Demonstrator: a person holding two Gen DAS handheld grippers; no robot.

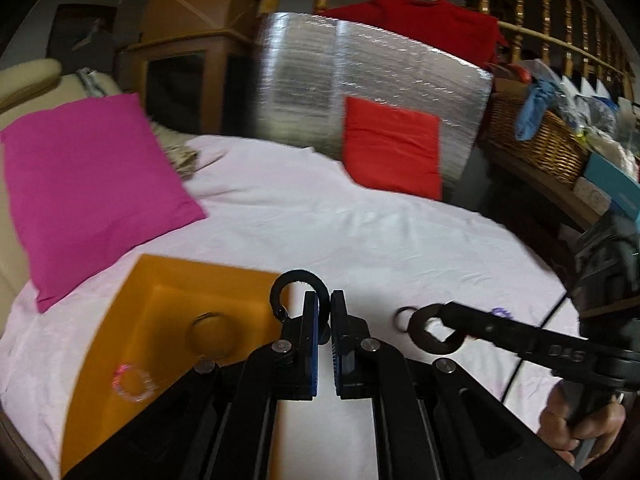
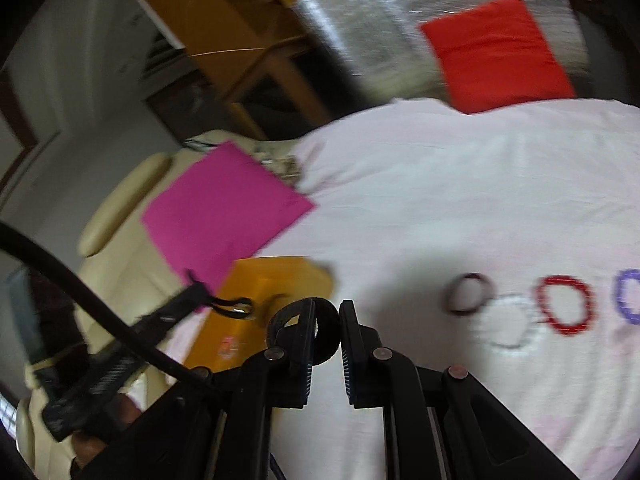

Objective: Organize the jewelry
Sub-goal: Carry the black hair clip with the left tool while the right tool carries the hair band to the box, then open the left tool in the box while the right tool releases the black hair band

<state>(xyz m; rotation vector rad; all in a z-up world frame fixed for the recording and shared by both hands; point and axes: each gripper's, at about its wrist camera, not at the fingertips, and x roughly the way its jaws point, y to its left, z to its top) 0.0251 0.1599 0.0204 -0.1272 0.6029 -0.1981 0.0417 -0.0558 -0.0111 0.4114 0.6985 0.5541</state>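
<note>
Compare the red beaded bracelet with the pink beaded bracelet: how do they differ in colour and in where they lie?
The red beaded bracelet is deep red; the pink beaded bracelet is pale pink and partly clear. The red one lies on the pink sheet, in a row beside a white bracelet and a purple bracelet; the pink one lies inside the orange box. Both are small beaded loops lying flat.
</note>
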